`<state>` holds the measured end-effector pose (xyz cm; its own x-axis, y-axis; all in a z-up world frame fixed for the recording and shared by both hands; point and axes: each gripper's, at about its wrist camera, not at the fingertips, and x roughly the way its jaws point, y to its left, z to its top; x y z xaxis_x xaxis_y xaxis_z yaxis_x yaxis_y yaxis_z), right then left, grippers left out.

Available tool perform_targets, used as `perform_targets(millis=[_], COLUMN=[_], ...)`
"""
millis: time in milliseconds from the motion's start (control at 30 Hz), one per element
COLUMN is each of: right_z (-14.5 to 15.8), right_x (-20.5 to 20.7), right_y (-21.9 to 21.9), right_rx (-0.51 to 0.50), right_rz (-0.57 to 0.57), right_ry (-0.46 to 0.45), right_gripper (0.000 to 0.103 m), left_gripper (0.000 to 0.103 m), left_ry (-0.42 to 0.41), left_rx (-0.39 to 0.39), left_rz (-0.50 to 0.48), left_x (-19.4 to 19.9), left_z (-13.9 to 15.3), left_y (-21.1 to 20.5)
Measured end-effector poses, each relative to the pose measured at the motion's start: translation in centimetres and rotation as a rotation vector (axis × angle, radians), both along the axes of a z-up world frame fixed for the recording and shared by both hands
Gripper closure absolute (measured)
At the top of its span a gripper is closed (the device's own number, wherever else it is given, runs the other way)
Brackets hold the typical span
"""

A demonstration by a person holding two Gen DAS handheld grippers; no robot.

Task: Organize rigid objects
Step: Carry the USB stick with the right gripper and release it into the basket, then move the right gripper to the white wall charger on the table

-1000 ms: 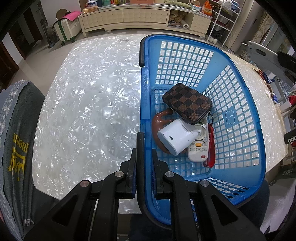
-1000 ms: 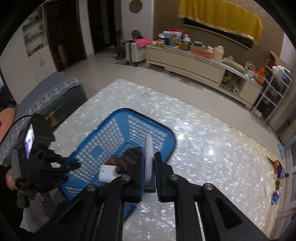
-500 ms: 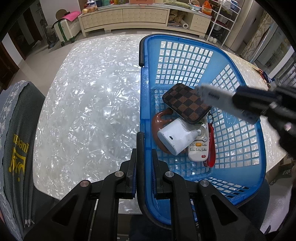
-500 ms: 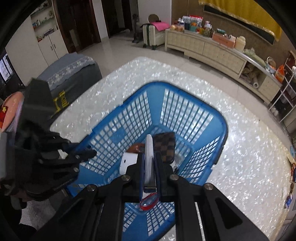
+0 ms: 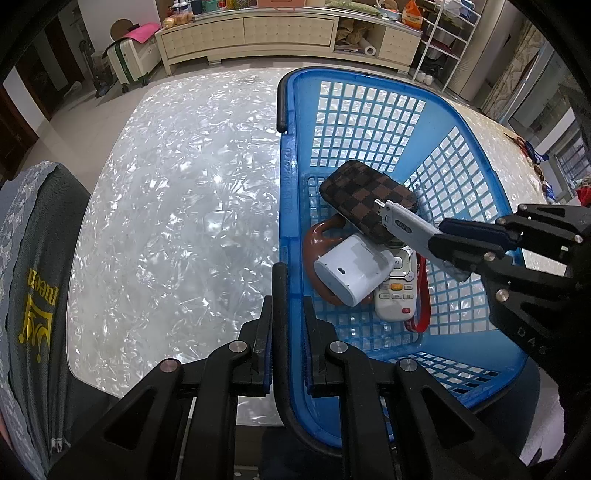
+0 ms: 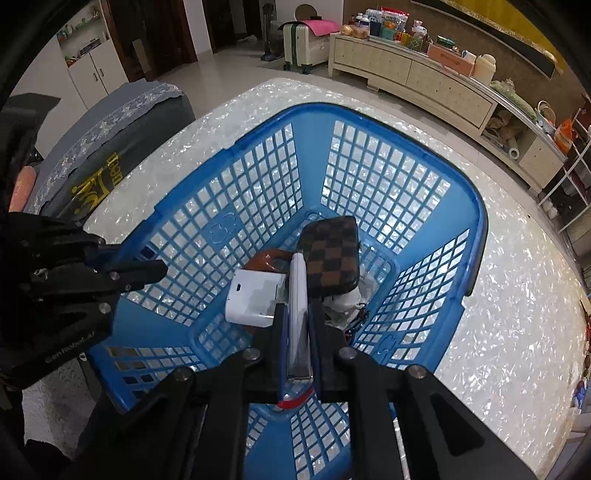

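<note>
A blue plastic basket (image 5: 373, 110) (image 6: 369, 177) stands on the pearly white table. My left gripper (image 5: 287, 295) is shut on the basket's black rim handle (image 5: 281, 306); it also shows in the right wrist view (image 6: 147, 271). My right gripper (image 6: 295, 314) (image 5: 443, 240) is shut on a white USB dongle (image 6: 297, 295) (image 5: 404, 223) and holds it above the basket's contents. Inside lie a brown checkered case (image 5: 365, 199) (image 6: 332, 254), a white box-shaped device (image 5: 351, 267) (image 6: 253, 297), a white remote (image 5: 395, 291), a brown object (image 5: 319, 236) and a red strap (image 5: 423, 299).
A grey chair with a yellow print (image 5: 33, 266) (image 6: 107, 147) stands at the table's left edge. A long cream sideboard (image 5: 258, 33) (image 6: 424, 74) and a suitcase (image 5: 129, 59) stand across the room. Small items lie at the table's far right edge (image 5: 528, 147).
My right gripper has carried the white dongle from beside the basket to low over the things inside it. My left gripper has stayed shut on the basket handle.
</note>
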<state>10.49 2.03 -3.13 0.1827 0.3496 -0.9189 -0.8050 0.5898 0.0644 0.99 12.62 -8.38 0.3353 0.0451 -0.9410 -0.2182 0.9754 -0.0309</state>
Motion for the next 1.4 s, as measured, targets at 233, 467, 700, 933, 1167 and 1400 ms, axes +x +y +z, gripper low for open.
perform_targets(millis=[233,467,700,933,1167,1400], right_z=[-0.6,-0.3,1.5,3.0,4.2,4.1], right_x=[-0.4,0.5,0.5,1.8,3.5,5.5], right_y=[-0.2,-0.9,-1.4,-3.9,-6.3,-8.9], right_rx=[-0.014,0.013,0.05,0.108,0.089,0.081], right_rz=[-0.012,-0.042,-0.059,-0.094,-0.156,-0.238], right_ry=[-0.01,-0.031,-0.083,-0.021,-0.048,-0.047], right_gripper=[0.092,0.063,0.009,0.0,0.0,0.0], left_gripper=[0.089,0.089,0.089,0.089,0.089,0.089], left_ry=[0.0,0.0,-0.004,-0.003,-0.01,-0.01], left_rx=[-0.002,-0.001,-0.001,0.0,0.006,0.006], left_rz=[0.0,-0.002,-0.001,0.003,0.015,0.024], left_x=[0.0,0.0,-0.2,-0.1,-0.2,-0.3], left_z=[0.0,0.0,0.0,0.1,0.1,0.0], left_y=[0.0,0.0,0.1,0.1,0.1,0.2])
